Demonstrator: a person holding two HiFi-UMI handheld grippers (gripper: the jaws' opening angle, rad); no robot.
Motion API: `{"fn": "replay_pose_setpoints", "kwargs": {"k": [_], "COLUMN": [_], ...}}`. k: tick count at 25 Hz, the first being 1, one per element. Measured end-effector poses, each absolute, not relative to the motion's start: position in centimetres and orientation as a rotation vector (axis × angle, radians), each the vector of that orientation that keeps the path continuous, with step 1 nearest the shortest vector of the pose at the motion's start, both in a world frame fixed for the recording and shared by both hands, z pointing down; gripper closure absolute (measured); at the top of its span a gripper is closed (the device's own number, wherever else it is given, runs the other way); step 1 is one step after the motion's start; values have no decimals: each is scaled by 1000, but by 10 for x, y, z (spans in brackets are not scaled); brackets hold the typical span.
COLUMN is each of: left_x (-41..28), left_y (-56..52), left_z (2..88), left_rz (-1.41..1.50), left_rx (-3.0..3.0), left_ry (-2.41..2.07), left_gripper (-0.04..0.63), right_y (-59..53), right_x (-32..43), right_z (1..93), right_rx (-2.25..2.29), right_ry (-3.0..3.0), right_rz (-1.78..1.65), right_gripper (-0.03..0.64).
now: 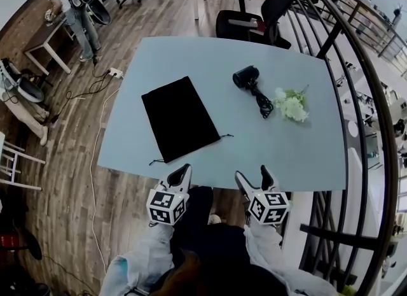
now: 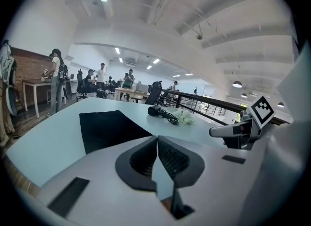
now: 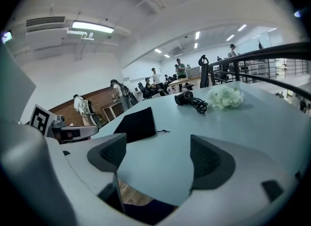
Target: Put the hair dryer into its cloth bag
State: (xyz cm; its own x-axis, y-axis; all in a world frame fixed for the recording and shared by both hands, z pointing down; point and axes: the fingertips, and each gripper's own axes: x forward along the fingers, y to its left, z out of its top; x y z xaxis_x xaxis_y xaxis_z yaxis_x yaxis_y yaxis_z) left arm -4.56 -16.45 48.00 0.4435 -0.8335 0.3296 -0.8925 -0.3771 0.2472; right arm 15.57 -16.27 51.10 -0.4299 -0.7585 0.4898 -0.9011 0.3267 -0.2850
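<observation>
The left tool hangs just off the near edge of the pale blue tabletop. Its jaws are pressed together with nothing between them. The right tool sits beside it at the same edge, well to the right. Its jaws stand wide apart and empty, with only bare tabletop showing in the gap.

The black cloth bag lies flat on the left half of the tabletop, turned at a slant. Its mouth end, with thin drawstrings trailing out, faces the near edge. The black hair dryer lies on its side further back and to the right, well apart from the bag and from both tools. Its dark cord is bundled just beside it. Touching the cord on the right is what looks like a small bunch of white flowers.
</observation>
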Motion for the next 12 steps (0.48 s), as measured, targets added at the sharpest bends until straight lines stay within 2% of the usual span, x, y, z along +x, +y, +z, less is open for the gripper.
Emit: {"fn": "replay_pose_setpoints", "kwargs": {"k": [12], "left_x": [-50], "left_y": [-258], "left_z": [481], "left_rz": [208], "left_rx": [2337], "left_ry": [-1396], "left_gripper": [574], "right_y": [-248], "right_x": [146], "right_z": [505], "right_rx": [1498], "right_ry": [-2305], "right_rz": [721], "right_gripper": [204]}}
